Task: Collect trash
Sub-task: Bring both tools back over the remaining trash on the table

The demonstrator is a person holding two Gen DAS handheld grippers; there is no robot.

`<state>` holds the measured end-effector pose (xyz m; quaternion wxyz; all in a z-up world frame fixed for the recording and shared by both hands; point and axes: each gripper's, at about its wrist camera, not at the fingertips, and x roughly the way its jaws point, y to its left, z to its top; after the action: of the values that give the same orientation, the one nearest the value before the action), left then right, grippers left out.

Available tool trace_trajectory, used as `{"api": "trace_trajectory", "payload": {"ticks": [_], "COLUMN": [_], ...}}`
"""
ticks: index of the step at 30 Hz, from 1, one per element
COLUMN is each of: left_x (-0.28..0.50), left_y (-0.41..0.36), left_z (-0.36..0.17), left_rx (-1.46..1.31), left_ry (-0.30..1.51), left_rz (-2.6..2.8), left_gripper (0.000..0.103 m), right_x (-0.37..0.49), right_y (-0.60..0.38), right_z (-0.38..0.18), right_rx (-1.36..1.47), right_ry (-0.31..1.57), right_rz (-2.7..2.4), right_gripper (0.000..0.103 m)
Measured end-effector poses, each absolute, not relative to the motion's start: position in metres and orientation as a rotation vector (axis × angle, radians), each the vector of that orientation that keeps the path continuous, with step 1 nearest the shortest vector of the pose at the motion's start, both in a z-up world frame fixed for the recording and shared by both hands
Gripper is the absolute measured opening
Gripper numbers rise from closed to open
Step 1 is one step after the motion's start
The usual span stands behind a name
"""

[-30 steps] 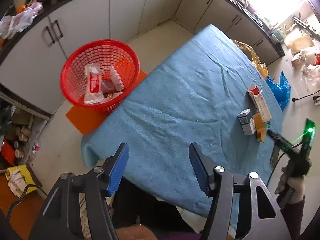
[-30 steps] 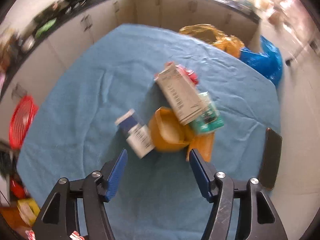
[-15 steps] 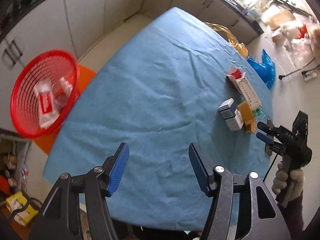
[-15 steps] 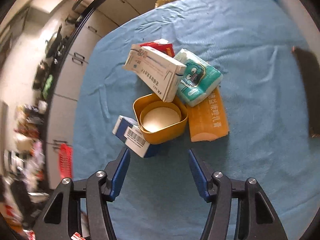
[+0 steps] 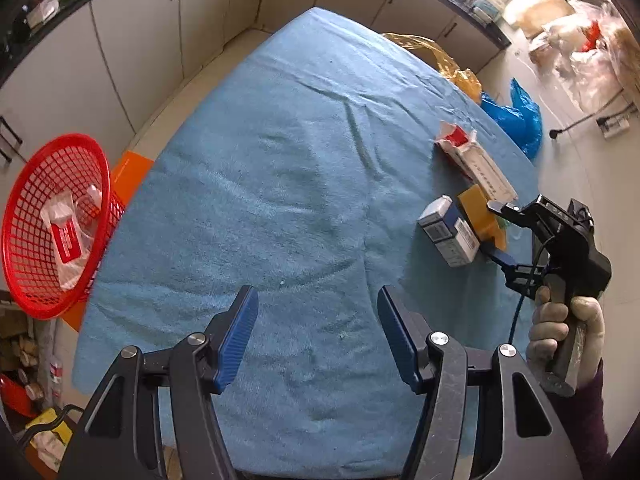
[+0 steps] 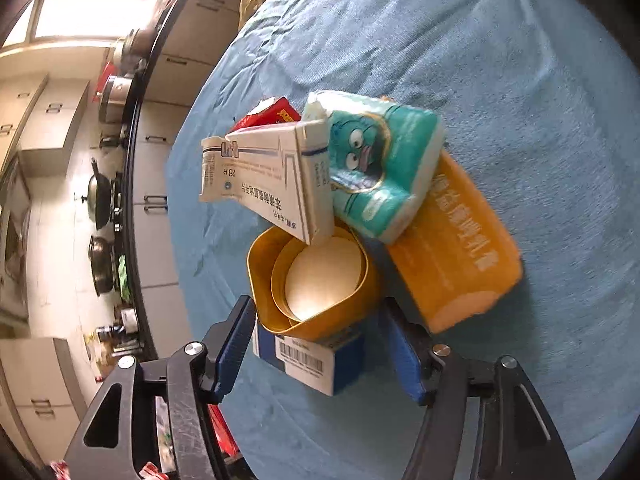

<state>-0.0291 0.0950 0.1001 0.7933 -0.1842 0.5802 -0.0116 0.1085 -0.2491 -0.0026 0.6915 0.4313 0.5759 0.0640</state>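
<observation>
Trash sits in a pile near the right edge of the table, which is covered in blue cloth. In the right wrist view the pile holds a yellow tub with a white lid inside, a blue box with a barcode under it, a white carton leaning on the tub's rim, a teal tissue pack, an orange pack and a red box behind the carton. The right gripper is at the pile with its jaws opening; the blue box and the tub's near side lie between its fingers, whether the pads touch them I cannot tell. The left gripper hangs over bare cloth, jaws apart, nothing between them. A red basket stands on the floor off the table's left edge with wrappers inside. A gloved hand grips the right gripper's handle
</observation>
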Motion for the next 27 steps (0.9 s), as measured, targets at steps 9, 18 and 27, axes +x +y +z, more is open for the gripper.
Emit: {"api": "trace_trajectory", "payload": {"ticks": [9,18,27], "left_x": [-0.026,-0.021,0.003], "left_y": [0.091,0.065,0.006], "left_z": [0.096,0.093,0.082], "left_rx": [-0.438,-0.397,-0.363], "left_ry": [1.228,1.254,1.316], "left_rz": [-0.051,-0.097,-0.224], "left_gripper": [0.061,0.061,0.061], "right_x": [0.105,0.116,0.085], "right_y": [-0.283,-0.242,-0.262], "right_z": [-0.005,0.004,0.008], "right_rx": [1.132,0.74,0.564], "right_ry": [1.199,1.298,1.315], "right_rz": [0.032,-0.014,0.0], "right_gripper": [0.075,0.031,0.013]}}
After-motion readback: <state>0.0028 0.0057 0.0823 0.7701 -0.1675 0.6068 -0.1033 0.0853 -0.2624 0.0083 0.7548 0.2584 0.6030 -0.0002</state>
